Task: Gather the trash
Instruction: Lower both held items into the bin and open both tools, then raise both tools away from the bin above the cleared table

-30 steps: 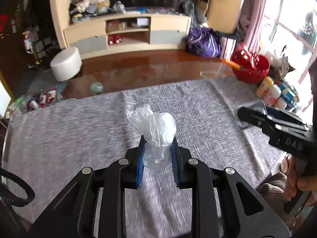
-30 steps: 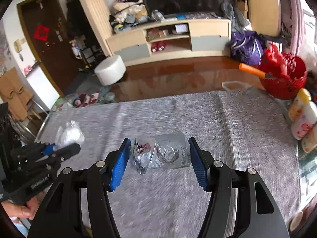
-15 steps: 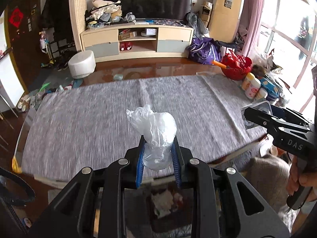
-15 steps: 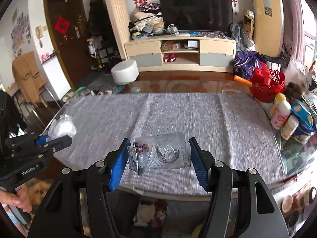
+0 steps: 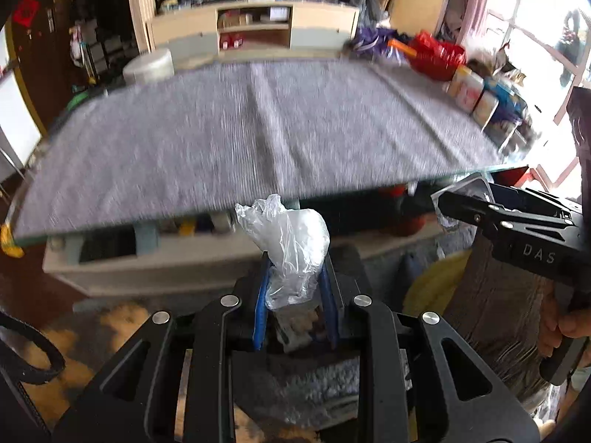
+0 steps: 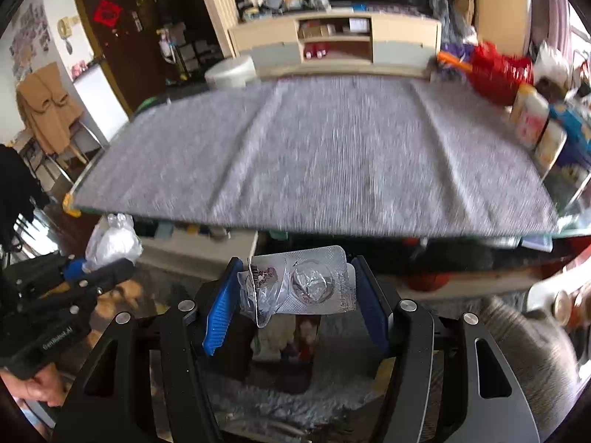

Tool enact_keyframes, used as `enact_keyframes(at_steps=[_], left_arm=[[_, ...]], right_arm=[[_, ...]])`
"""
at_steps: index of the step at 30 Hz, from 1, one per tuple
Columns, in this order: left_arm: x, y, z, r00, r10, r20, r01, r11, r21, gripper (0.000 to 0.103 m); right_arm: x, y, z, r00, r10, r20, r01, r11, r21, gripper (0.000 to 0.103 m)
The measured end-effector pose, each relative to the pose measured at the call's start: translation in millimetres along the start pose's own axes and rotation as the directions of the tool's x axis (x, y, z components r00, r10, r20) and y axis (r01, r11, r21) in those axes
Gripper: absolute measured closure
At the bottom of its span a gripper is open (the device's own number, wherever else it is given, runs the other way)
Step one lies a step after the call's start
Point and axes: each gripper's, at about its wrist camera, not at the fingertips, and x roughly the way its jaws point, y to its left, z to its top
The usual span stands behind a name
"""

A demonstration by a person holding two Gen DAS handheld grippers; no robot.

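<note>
My crumpled clear plastic bag (image 5: pixel 291 243) and silver blister pack (image 6: pixel 310 282) were over the grey tablecloth (image 5: pixel 258 129) a second ago; now both hang past its near edge, above the floor. One bag, one pack, two grippers. The left gripper (image 5: pixel 293 288) pinches the wrinkled, translucent bag. The right gripper (image 6: pixel 295 295) clamps the foil pack across its width, two burst pockets showing.

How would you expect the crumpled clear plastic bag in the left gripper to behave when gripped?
The plastic bag probably squashes easily: it looks pinched narrow between the pads of the left gripper. Likely very light, since thin film bunches up above them unsupported. Possibly slippery, given its glossy surface.
</note>
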Motion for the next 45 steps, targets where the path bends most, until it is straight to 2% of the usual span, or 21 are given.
enact_keyframes(at_steps=[5, 10, 18, 23, 25, 26, 27, 28, 30, 34, 36, 38, 45], left_arm=[[37.7, 2.8, -30.8, 0.996, -0.028, -0.081, 0.025, 0.999, -0.035, 0.080], [81.1, 3.4, -55.8, 0.983, -0.053, -0.178, 0.041, 0.997, -0.070, 0.080], [113.7, 3.3, -64.2, 0.970, -0.068, -0.235, 0.051, 0.996, -0.078, 0.079], [122.4, 7.3, -64.4, 0.964, -0.077, -0.254, 0.054, 0.994, -0.096, 0.078], [123.4, 9.2, -64.3, 0.963, -0.080, -0.258, 0.055, 0.993, -0.102, 0.074], [123.5, 9.6, -64.1, 0.963, -0.081, -0.258, 0.056, 0.993, -0.103, 0.068], [123.4, 9.8, -63.9, 0.963, -0.081, -0.257, 0.056, 0.993, -0.104, 0.060], [123.6, 10.2, -63.4, 0.964, -0.081, -0.255, 0.056, 0.993, -0.104, 0.056], [121.5, 10.2, -62.6, 0.966, -0.079, -0.248, 0.055, 0.993, -0.105, 0.043], [116.1, 12.7, -59.2, 0.971, -0.060, -0.232, 0.036, 0.994, -0.107, 0.026], [109.2, 14.3, -55.7, 0.976, -0.055, -0.212, 0.032, 0.994, -0.109, 0.013], [101.6, 15.5, -51.2, 0.981, -0.053, -0.188, 0.033, 0.993, -0.110, 0.008], [54.0, 17.4, -21.4, 0.998, -0.036, -0.058, 0.030, 0.995, -0.097, 0.008]], right_arm=[[37.7, -3.5, -23.8, 0.995, 0.034, -0.090, -0.031, 0.999, 0.028, 0.042], [65.1, 4.1, -40.4, 0.989, 0.041, -0.140, -0.037, 0.999, 0.030, 0.042], [111.7, -0.2, -53.5, 0.974, 0.054, -0.218, -0.035, 0.995, 0.090, 0.040], [126.8, 4.5, -52.9, 0.967, 0.063, -0.247, -0.045, 0.996, 0.078, 0.039], [128.4, 4.3, -52.4, 0.966, 0.065, -0.251, -0.048, 0.996, 0.076, 0.039], [129.0, 4.0, -51.9, 0.965, 0.069, -0.251, -0.051, 0.996, 0.078, 0.038], [130.0, 3.6, -51.2, 0.965, 0.071, -0.251, -0.052, 0.995, 0.080, 0.032], [129.6, 2.9, -50.5, 0.966, 0.070, -0.247, -0.051, 0.995, 0.082, 0.029], [127.9, 0.2, -48.3, 0.969, 0.065, -0.238, -0.045, 0.995, 0.087, 0.026], [118.7, -8.1, -41.2, 0.977, 0.046, -0.209, -0.025, 0.994, 0.105, 0.015], [111.6, -12.6, -36.8, 0.981, 0.035, -0.192, -0.015, 0.994, 0.107, 0.006], [101.1, -18.0, -32.1, 0.985, 0.035, -0.169, -0.015, 0.993, 0.117, 0.004], [49.8, -30.3, -9.8, 0.999, 0.014, -0.035, -0.009, 0.990, 0.144, 0.003]])
